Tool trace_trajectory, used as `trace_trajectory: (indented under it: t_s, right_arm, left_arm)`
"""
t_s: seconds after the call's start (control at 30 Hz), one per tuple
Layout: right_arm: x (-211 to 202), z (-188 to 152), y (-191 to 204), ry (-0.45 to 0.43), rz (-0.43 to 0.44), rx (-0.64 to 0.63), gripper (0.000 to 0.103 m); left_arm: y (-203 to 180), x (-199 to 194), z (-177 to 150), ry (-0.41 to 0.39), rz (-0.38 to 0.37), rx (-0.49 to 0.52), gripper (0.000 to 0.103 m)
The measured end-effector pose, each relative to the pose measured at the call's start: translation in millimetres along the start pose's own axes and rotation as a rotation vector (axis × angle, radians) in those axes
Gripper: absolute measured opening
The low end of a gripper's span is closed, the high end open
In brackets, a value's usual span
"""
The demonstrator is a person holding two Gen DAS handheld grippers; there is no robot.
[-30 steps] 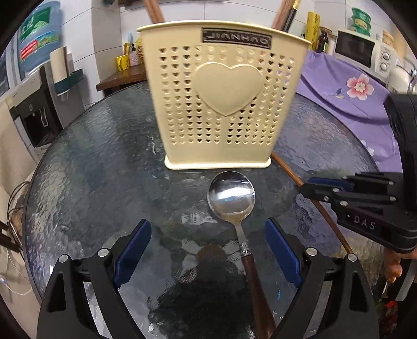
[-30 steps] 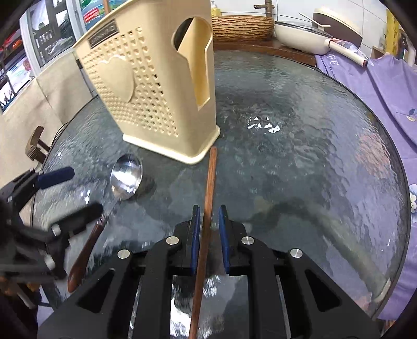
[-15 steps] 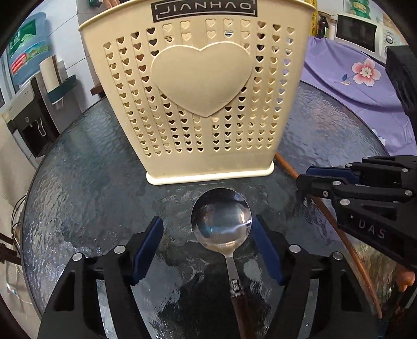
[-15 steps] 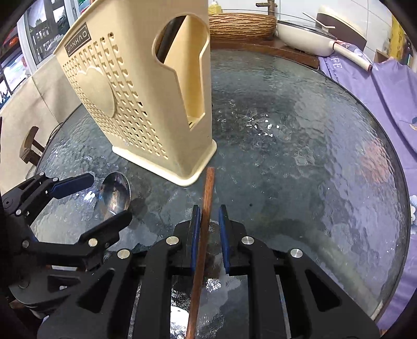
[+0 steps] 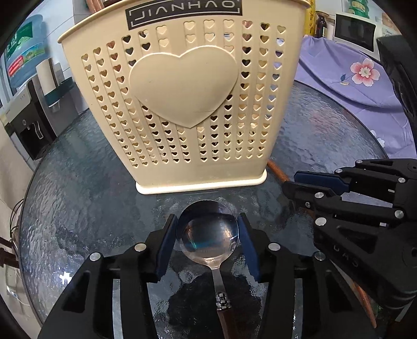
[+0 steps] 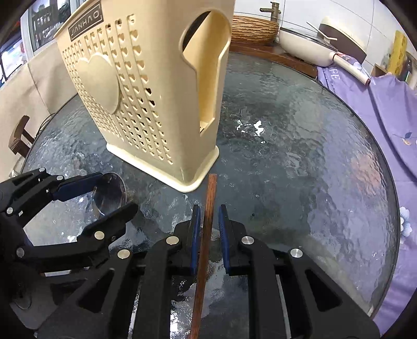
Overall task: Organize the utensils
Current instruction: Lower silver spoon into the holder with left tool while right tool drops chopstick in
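Observation:
A cream perforated utensil holder (image 5: 182,104) with a heart on its front stands on the glass table (image 5: 78,182); it also shows in the right wrist view (image 6: 146,104). My left gripper (image 5: 207,232) is shut on the bowl of a metal spoon (image 5: 207,234) with a brown handle, just in front of the holder's base. The spoon bowl also shows in the right wrist view (image 6: 109,193). My right gripper (image 6: 209,226) is nearly shut around a brown wooden chopstick (image 6: 206,240), whose tip reaches the holder's near corner. The pads stand slightly apart from the stick.
Wooden utensils stick up from the holder's top (image 5: 93,5). A purple flowered cloth (image 6: 385,109) covers the table's right side. A woven basket (image 6: 250,28) and a white pan (image 6: 312,44) sit behind the table. A water dispenser (image 5: 26,112) stands at the left.
My left gripper has moved forward to the spoon's bowl and closed on it. Both grippers have come closer to the holder. The right gripper's pads look slightly wider around the chopstick.

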State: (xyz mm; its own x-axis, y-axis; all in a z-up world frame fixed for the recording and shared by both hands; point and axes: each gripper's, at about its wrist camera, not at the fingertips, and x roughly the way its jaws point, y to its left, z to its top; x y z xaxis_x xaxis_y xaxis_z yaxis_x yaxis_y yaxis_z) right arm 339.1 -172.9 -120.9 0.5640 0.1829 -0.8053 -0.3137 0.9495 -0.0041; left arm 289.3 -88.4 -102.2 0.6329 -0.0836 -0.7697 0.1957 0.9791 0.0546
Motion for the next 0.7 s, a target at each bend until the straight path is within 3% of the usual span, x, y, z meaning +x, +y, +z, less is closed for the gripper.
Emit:
trace_trajectory:
  t_s: [0.07,0.33,0.47,0.7]
  right_arm:
    - [-1,-2,-1,-0.005,0.007,0.014,0.009]
    - [-26,-8,-13,-0.091,0.085,0.077,0.008]
    - [-53,-6,-16,-0.165,0.115,0.098,0.008]
    - [-125,-6,-27,-0.343,0.258,0.153,0.008]
  left_arm:
    - [2,-2,-1,-0.006,-0.013,-0.007,0.046]
    - [18,-39,1,-0.104,-0.067,-0.059,0.046]
    - [30,-68,2,-0.173,-0.103,-0.088,0.046]
    - [44,-114,2,-0.281,-0.147,-0.111,0.046]
